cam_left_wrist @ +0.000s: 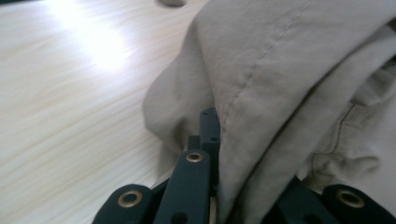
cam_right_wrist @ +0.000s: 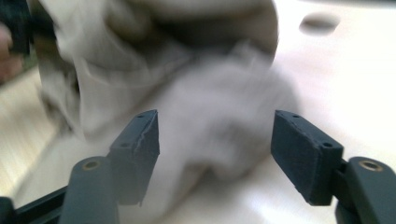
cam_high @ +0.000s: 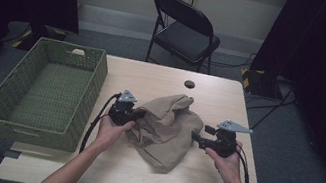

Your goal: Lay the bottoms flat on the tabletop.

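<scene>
A crumpled tan cloth lies in a heap on the middle of the wooden table. My left gripper is at the heap's left edge, shut on a seamed fold of the cloth. That fold drapes over the left gripper and hides one jaw. My right gripper sits at the heap's right edge, pointing left at it. In the right gripper view, the right gripper stands open, and the blurred cloth lies just beyond its pads, apart from them.
A green woven basket with nothing in it stands at the table's left edge. A round cable hole is near the far edge. Behind the table a black folding chair stands on the floor. Bare wood lies in front of the cloth.
</scene>
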